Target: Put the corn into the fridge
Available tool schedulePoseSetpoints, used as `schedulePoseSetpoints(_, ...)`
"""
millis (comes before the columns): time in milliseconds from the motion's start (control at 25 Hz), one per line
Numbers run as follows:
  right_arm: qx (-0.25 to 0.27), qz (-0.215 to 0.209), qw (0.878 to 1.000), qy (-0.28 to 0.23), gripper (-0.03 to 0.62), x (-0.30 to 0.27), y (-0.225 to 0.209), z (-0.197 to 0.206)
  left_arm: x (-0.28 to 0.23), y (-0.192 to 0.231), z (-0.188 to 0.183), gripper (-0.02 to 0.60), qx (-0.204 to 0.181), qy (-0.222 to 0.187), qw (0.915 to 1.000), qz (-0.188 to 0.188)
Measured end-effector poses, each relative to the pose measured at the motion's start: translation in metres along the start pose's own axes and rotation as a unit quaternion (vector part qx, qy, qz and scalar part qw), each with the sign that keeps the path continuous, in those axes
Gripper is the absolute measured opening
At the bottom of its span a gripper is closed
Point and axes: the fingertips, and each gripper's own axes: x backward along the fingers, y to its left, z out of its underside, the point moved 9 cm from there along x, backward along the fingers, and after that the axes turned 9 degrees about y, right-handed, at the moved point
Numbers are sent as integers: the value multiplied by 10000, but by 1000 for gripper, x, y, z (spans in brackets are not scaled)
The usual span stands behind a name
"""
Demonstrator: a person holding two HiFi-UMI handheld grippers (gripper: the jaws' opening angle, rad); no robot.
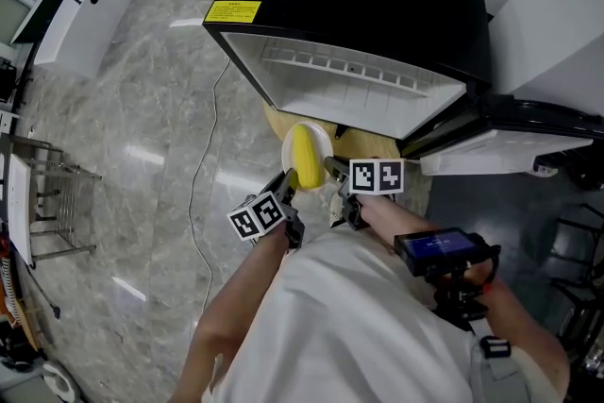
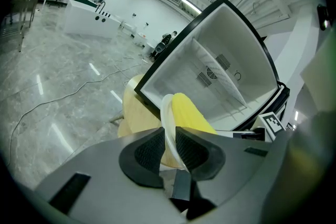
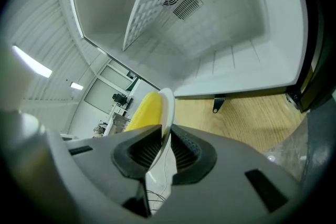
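A yellow corn cob (image 1: 304, 158) lies on a small white plate (image 1: 318, 140) held in the air in front of the open fridge (image 1: 363, 85). My left gripper (image 1: 286, 182) is shut on the plate's near-left rim (image 2: 168, 128); the corn (image 2: 191, 115) shows just beyond its pads. My right gripper (image 1: 337, 172) is shut on the plate's right rim (image 3: 167, 113), with the corn (image 3: 143, 111) on the plate's far side. The fridge's white inside (image 3: 210, 23) stands open straight ahead, with a wire shelf (image 3: 152, 2).
The fridge stands on a round wooden base (image 3: 247, 118) on a grey marble floor (image 1: 142, 127). Its open door (image 1: 510, 142) swings out at the right. A cable (image 1: 203, 175) trails across the floor at left. A wire rack (image 1: 52, 203) stands far left.
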Motion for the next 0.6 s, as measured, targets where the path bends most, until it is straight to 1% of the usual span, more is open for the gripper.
schedulePoseSetpoints(240, -7, -65, 10000, -3, 60, -2, -7, -17, -12, -6, -12, 64, 18, -24, 10000, 42)
schedulePoseSetpoints(600, -60, -188, 9997, 111, 60, -12, -19, -32, -27, -1, -22, 64, 67, 27, 9999, -89)
